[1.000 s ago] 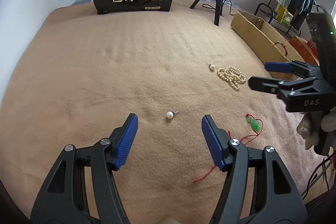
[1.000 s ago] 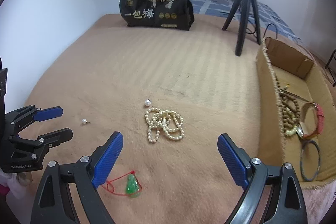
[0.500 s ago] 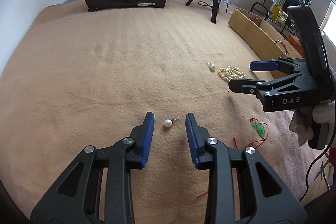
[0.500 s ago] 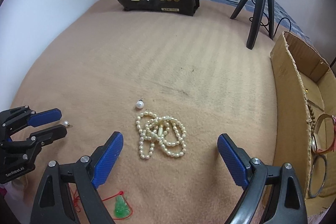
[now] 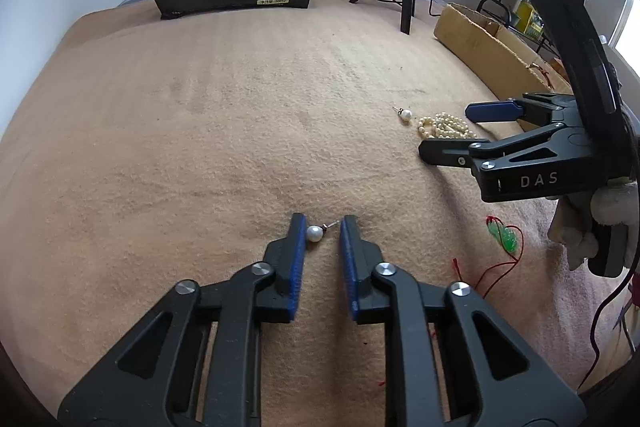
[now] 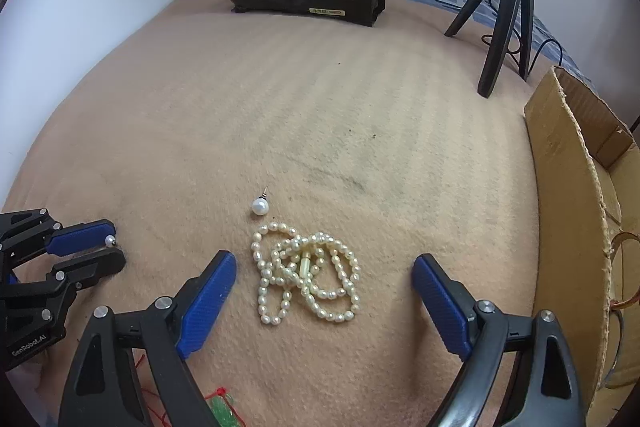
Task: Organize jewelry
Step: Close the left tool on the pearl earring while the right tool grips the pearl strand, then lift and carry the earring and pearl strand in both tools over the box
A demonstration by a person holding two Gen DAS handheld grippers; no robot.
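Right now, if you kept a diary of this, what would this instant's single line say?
left gripper: closing around pearl earring | right gripper: open over pearl necklace | second earring: on blanket

Left gripper (image 5: 323, 227) jaws, wide apart a second ago, are closing around the pearl stud earring (image 5: 315, 233), now between the pads against the left one. Right gripper (image 6: 324, 291) has come down and forward; the pearl necklace (image 6: 306, 273), earlier ahead of it, now lies between its spread fingers.
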